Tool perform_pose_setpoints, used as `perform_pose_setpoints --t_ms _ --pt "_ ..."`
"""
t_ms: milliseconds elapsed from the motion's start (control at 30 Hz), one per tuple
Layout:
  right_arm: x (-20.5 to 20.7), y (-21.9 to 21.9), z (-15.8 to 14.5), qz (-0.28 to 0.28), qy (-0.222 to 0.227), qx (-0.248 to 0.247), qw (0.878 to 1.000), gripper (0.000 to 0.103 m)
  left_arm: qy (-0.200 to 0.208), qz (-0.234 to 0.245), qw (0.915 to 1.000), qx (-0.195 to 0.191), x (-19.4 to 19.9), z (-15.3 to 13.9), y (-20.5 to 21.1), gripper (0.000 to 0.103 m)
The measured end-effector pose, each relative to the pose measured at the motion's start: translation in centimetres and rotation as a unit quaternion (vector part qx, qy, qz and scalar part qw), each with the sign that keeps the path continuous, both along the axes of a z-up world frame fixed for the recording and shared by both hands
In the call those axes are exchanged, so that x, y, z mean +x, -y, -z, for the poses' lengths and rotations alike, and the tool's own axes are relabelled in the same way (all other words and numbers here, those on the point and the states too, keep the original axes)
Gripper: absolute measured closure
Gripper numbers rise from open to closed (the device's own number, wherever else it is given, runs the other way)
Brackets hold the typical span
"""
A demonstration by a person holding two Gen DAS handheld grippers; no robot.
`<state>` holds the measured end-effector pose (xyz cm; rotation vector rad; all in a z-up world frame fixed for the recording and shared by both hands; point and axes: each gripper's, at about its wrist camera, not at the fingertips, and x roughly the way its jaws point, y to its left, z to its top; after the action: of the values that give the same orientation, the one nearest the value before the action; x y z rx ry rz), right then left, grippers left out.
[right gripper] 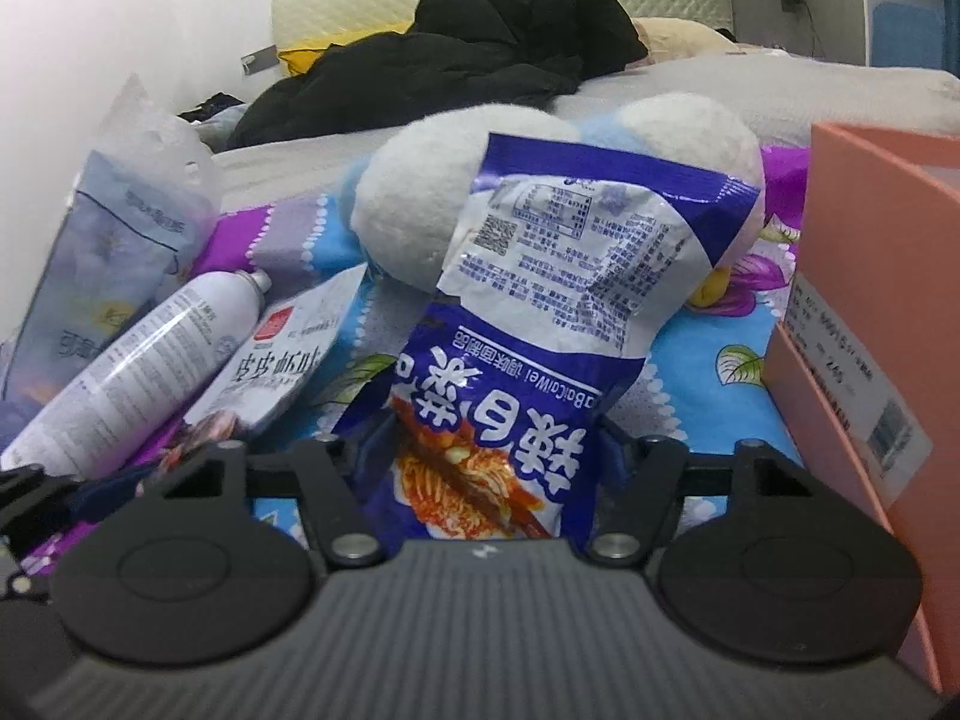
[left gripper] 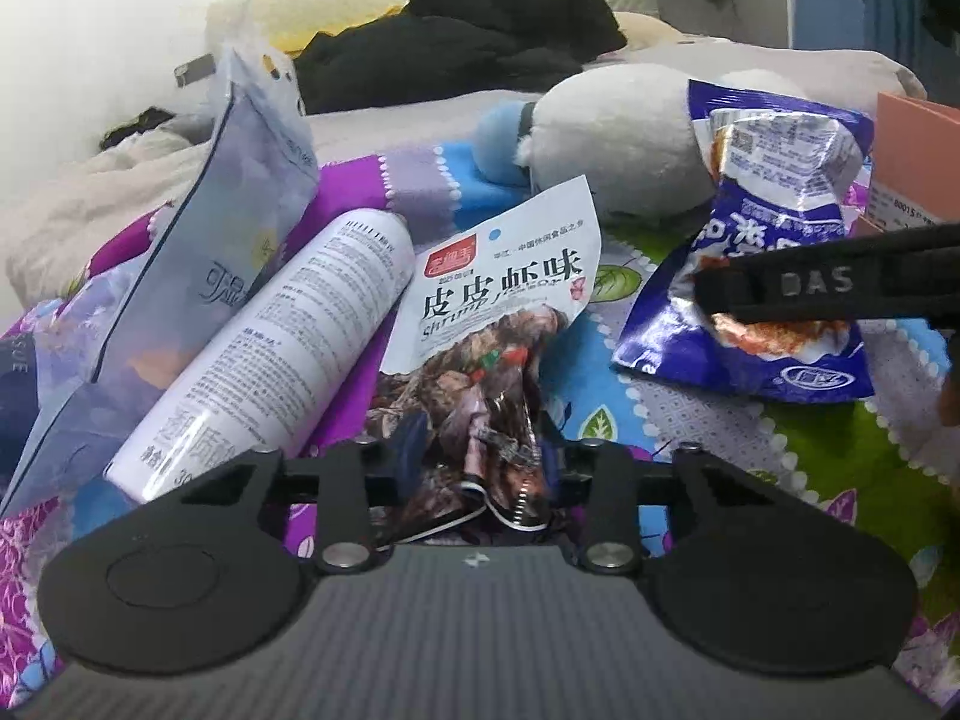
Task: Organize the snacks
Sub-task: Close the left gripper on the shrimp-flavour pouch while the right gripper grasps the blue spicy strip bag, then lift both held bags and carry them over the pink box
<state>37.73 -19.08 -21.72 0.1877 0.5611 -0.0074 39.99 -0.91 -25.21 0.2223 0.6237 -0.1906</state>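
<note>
— Pinching anything, the left gripper?

— It is clamping the lower end of the shrimp-flavour snack packet, jaws pressed in on the crumpled foil. The packet is standing up out of the jaws, its white top half carrying a red logo, black Chinese characters and the word "Shrimp", its lower half printed with a dark photo of the snack.

— And the right gripper?

— It is squeezing the blue kimchi packet the same way, jaws closed onto its bottom end. That packet is reading upside down in the right wrist view: a picture of red kimchi near the jaws, large white characters above, then a wrinkled white panel of fine print with a QR code.

— Where are both packets sitting?

— They are hovering just over the purple and blue floral bedsheet, the kimchi one to the right of the shrimp one. A white spray can is lying beside the shrimp packet, with a pale blue tissue pack leaning behind it.

— Anything else nearby?

— A white plush toy is lying behind the kimchi packet, and a pink cardboard box is standing at the right.
</note>
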Motion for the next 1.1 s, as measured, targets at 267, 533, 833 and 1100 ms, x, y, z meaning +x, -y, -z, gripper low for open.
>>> perform_pose_setpoints --t_ms 267,533,833,1100 --pt "-2.9 0.0 -1.9 -0.014 0.006 -0.008 1.0 0.046 -0.026 -0.03 0.9981 -0.047 -2.2 -1.7 -1.3 0.076" --pt "-6.6 0.4 -1.8 -0.027 -0.023 -0.001 0.999 0.083 -0.047 -0.063 0.9913 -0.106 -7.0 -2.9 -2.6 0.076" --pt "-12.2 0.6 -2.4 -0.03 -0.041 -0.005 0.999 0.086 -0.07 -0.086 0.9815 -0.156 -12.7 -4.3 -3.2 0.077" --pt "-17.8 -0.3 -4.3 -0.065 -0.057 -0.017 0.996 0.086 -0.074 -0.105 0.9766 -0.173 -18.5 -6.9 -2.7 0.079"
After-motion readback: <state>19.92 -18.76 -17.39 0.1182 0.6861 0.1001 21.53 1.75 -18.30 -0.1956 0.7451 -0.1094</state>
